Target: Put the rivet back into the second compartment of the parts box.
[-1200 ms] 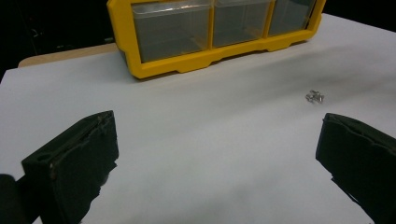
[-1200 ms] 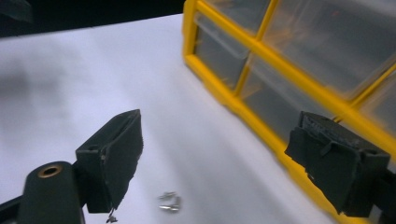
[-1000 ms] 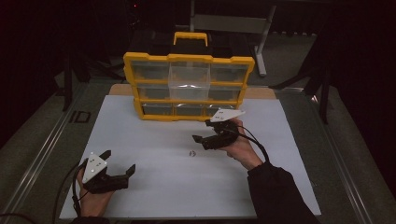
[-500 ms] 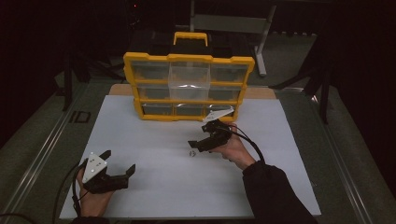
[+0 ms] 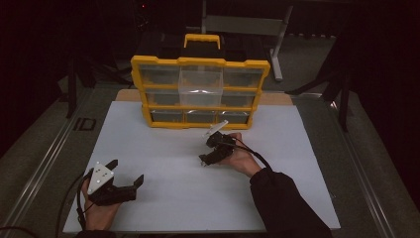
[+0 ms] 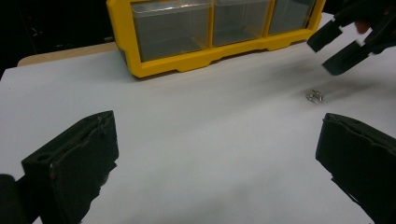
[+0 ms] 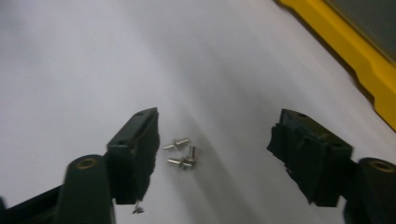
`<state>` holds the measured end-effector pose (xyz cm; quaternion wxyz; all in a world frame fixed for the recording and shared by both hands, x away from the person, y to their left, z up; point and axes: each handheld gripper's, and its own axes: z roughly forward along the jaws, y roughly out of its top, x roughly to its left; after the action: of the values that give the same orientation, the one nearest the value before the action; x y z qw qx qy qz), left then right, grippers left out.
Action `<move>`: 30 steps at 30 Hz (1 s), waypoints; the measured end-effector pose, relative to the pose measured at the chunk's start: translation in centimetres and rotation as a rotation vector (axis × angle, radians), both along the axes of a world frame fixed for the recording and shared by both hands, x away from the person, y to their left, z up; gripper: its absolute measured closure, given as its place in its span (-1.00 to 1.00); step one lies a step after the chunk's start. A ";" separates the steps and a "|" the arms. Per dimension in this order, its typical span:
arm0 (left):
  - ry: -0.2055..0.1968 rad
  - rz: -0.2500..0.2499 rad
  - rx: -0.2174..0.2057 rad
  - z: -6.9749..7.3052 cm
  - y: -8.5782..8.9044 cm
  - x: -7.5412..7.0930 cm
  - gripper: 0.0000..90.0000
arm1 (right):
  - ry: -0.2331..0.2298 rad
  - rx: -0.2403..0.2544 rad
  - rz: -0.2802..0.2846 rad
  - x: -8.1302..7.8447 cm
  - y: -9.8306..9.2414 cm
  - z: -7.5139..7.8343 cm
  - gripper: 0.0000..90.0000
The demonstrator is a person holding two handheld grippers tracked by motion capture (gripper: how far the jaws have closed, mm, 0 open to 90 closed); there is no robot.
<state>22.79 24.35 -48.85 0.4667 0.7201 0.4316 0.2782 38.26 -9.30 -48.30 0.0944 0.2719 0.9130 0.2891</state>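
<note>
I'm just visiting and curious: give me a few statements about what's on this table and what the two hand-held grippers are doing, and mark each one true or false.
1. A few small metal screws lie on the white board. True.
2. The right gripper is clamped shut on the screws. False: its jaws have just been closing, but they stand apart, with the screws lying loose between them.
3. The yellow organizer box stands at the far side of the board. True.
4. The left gripper holds a drawer from the box. False: it is open and empty, resting near the board's near edge.
5. The screws sit inside a drawer. False: they lie on the board.
</note>
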 end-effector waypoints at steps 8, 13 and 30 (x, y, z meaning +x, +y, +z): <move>0.000 0.000 0.000 0.0 0.0 0.0 -1.00 | 0.030 -0.073 -0.002 0.4 0.6 -1.7 0.11; 0.000 0.002 -0.001 0.0 0.0 0.0 -1.00 | 0.057 -0.083 0.008 0.6 0.8 -2.3 0.23; 0.004 0.003 -0.001 0.0 0.0 0.0 -1.00 | 0.113 -0.108 0.021 0.6 0.7 -2.7 0.65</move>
<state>22.80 24.36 -48.87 0.4658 0.7199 0.4337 0.2771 38.84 -8.58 -51.01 0.0544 0.2727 0.9340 0.2244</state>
